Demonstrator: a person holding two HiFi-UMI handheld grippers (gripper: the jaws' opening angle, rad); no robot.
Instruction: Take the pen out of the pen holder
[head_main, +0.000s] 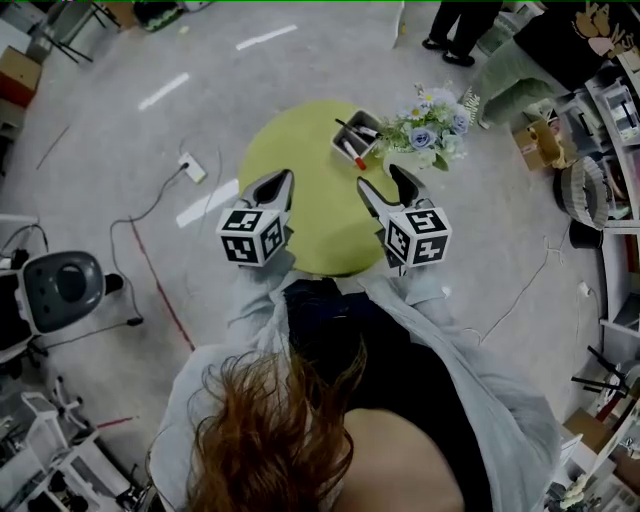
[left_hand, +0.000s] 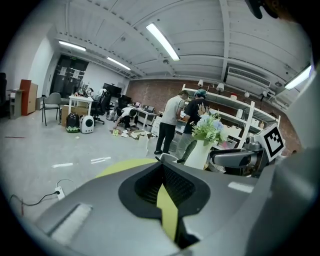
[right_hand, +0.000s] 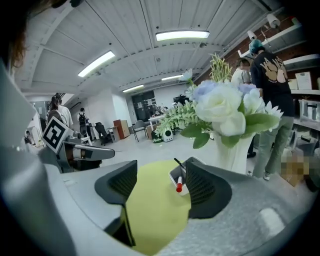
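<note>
From the head view, the pen holder (head_main: 356, 138) sits on the green surface (head_main: 310, 215), just ahead of the right gripper (head_main: 380, 180).

In the left gripper view, the left gripper (left_hand: 161, 172) has its jaws together and holds nothing.

In the right gripper view, the jaws are wide apart and empty. The red-capped pen (right_hand: 179, 184) leans just ahead, near the right jaw. It looks light, stiff and smooth, so pinch its middle.
</note>
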